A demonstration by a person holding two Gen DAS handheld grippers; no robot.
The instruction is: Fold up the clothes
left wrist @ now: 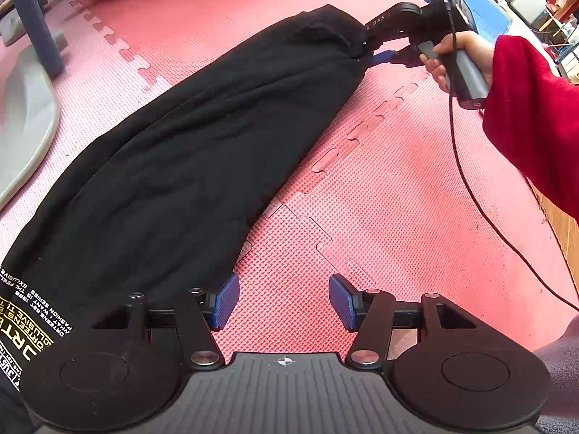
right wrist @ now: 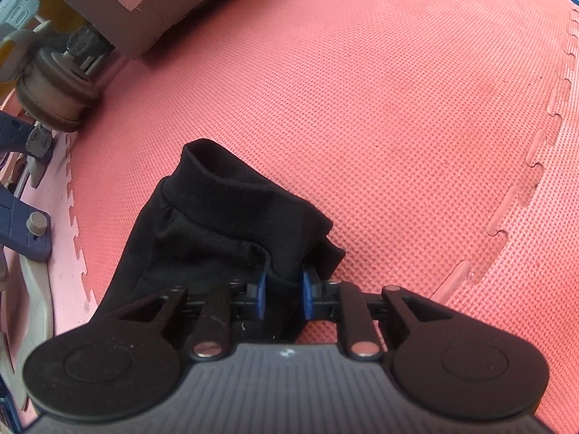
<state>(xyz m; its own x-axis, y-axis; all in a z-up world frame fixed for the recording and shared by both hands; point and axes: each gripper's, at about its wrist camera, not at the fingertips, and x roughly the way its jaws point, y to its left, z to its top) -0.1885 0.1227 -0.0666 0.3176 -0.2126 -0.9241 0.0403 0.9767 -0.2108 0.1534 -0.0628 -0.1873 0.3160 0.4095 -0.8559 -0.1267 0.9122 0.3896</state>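
A black garment (left wrist: 188, 152) with white and yellow lettering at its near end lies stretched in a long band across the red foam mat (left wrist: 398, 199). My left gripper (left wrist: 284, 302) stands open just right of the garment's near end, with only mat between its blue pads. At the far end, my right gripper (left wrist: 369, 45), held by a hand in a red sleeve (left wrist: 535, 119), pinches the cloth. In the right wrist view the right gripper (right wrist: 284, 294) is shut on a fold of the black garment (right wrist: 224, 224) near its ribbed cuff.
A grey curved base (left wrist: 25, 123) and a blue-grey post (left wrist: 32, 18) stand at the left. Weights and equipment (right wrist: 54, 90) sit at the mat's left edge. A black cable (left wrist: 481, 209) trails over the mat on the right. Blue mat (left wrist: 470, 3) lies beyond.
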